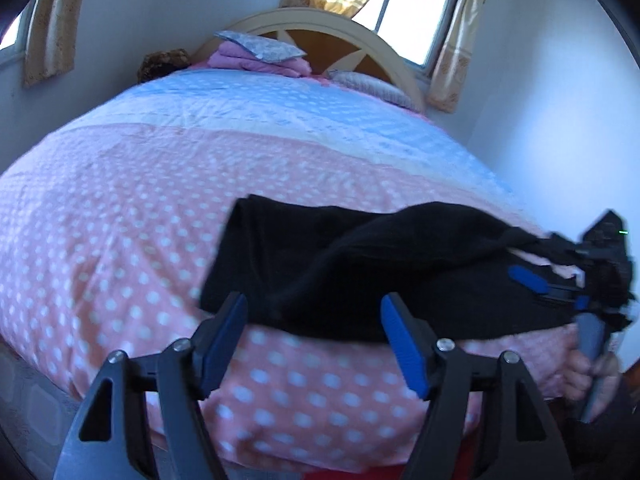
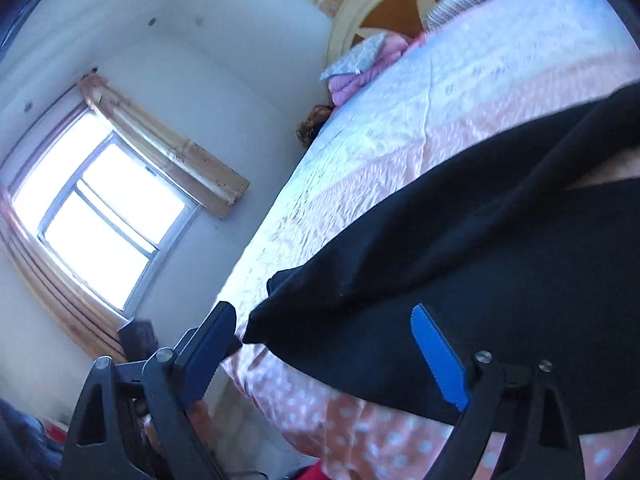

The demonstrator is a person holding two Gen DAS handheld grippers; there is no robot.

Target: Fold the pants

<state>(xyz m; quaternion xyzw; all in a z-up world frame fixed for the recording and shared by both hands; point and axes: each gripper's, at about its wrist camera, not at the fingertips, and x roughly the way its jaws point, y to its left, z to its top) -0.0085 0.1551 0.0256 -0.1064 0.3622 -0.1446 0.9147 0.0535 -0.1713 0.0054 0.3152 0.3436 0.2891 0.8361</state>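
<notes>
Black pants (image 1: pixel 360 264) spread flat near the front edge of the bed (image 1: pixel 120 220), across the centre and right of the left wrist view, on a pink cover with white dots. Partly folded, with one layer lying over the other and running toward the right of the frame.

Left gripper (image 1: pixel 312 340) at the bottom centre, fingers wide apart, nothing between them. Blue pads (image 1: pixel 404 344) just in front of the near edge of the pants; whether touching the cloth, cannot tell.

Right gripper (image 1: pixel 536 284) at the right edge of the same view, over the right end of the pants, held by a hand (image 1: pixel 588 372). In the right wrist view, right gripper (image 2: pixel 324 344) at the bottom, fingers also wide apart, pants (image 2: pixel 480 260) filling the centre and right, with a corner of the cloth lying between the two fingers, close to the left one.

Pillows (image 1: pixel 260 46) and a headboard (image 1: pixel 320 24) at the top centre, window (image 1: pixel 416 16) at the upper right.
</notes>
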